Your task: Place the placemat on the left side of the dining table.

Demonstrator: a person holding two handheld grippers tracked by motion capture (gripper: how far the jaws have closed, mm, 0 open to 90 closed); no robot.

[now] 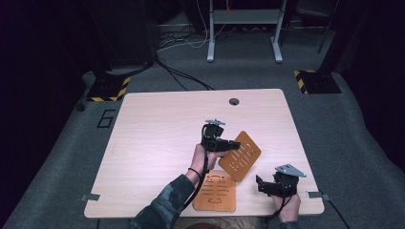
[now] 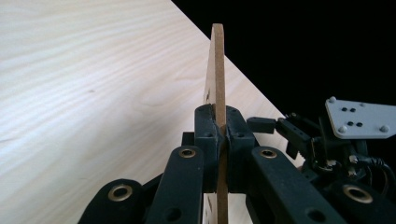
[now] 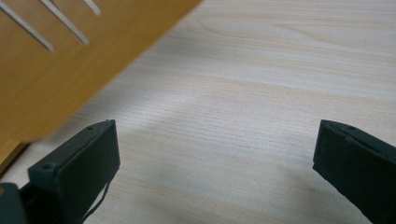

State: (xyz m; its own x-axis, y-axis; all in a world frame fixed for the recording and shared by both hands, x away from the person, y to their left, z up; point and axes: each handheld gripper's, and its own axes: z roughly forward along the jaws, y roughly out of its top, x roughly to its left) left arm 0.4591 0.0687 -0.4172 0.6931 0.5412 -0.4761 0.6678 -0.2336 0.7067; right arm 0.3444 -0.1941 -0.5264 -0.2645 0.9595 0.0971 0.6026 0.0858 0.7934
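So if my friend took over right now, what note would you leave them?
Left gripper: shut on the edge of the lifted slotted wooden panel, which is tilted up off the table.
Right gripper: open, nothing between its jaws, low over the table near the front right corner.
Second slotted wooden panel: lying flat at the front edge, untouched.
Done: one panel gripped and raised.
Left, probably: fitting the two panels together by their slots; the free right gripper could pick up or steady the flat one. Keep the left grip firm, since it pinches only the panel's thin edge.
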